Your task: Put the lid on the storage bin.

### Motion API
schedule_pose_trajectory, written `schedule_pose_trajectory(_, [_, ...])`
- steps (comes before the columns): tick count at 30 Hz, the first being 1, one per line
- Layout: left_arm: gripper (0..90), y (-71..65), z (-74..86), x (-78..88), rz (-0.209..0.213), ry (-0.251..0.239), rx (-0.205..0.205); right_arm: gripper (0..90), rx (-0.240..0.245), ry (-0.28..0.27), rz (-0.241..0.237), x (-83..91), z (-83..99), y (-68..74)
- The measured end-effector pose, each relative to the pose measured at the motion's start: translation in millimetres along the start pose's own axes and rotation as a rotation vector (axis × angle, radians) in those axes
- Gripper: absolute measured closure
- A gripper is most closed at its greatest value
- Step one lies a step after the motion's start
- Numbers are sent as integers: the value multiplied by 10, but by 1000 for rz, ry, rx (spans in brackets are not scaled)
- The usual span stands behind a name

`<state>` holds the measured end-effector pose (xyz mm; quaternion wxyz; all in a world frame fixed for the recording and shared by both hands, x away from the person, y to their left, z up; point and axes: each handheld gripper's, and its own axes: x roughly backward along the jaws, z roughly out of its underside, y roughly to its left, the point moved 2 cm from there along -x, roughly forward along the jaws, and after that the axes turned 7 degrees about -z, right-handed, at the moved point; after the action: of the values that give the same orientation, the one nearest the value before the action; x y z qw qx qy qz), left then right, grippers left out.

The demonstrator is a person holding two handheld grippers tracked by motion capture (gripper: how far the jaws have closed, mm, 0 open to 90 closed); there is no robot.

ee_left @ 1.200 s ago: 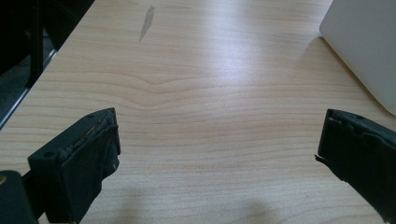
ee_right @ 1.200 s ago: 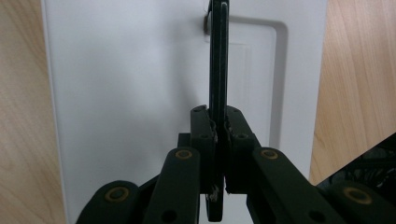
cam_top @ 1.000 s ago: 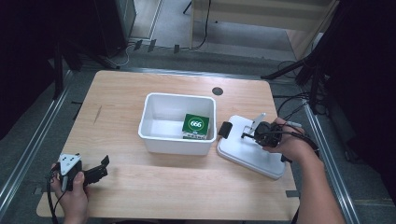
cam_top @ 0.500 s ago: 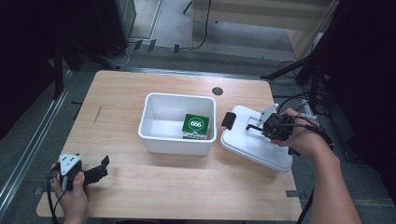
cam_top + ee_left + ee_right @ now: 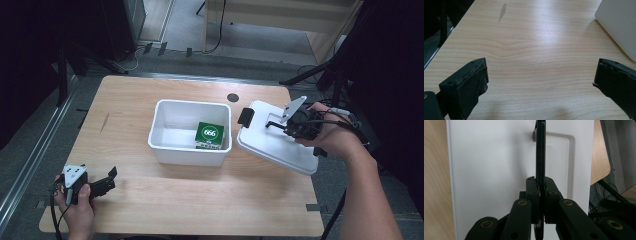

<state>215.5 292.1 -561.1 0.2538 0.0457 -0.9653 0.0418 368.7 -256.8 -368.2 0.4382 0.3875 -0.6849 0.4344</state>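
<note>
1. Black left gripper, at the table's 7 o'clock corner in the high view, held in the left hand; jaws spread wide, nothing between them, grey three-cornered plate on top.
2. In the left gripper view, two blunt black pads far apart, worn and rough at the edges, over bare pale wood grain; a white corner of the bin at 2 o'clock.
3. Light wooden table, smooth, with rounded corners, a small dark round hole near 12 o'clock and a faint grey smear at 10 o'clock.
4. White plastic bin at the table's centre, rectangular, open-topped, with rounded rim and glossy walls.
5. Green box with a white ring and "666" printed on top, lying inside the bin against its 3 o'clock wall.
6. White plastic lid just beside the bin at 3 o'clock, flat, rectangular with rounded corners, tilted, low edge toward the bin, with a black clip at its near-bin edge.
7. Right gripper at the table's 3 o'clock edge, held in the right hand; jaws clenched on the lid's thin black handle.
8. In the right gripper view, handle seen edge-on as a narrow dark strip pinched between the pads, rising from a shallow rectangular recess in the matte white lid.
</note>
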Motion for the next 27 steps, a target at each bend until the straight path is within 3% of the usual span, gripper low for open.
schedule_pose_trajectory(10, [0, -3, 0, 0, -1, -1, -2, 852, 32, -31, 14, 114, -220, -4])
schedule_pose_trajectory(27, [0, 3, -1, 1, 2, 1, -2, 851, 138, -46, -23, 67, -891, 114])
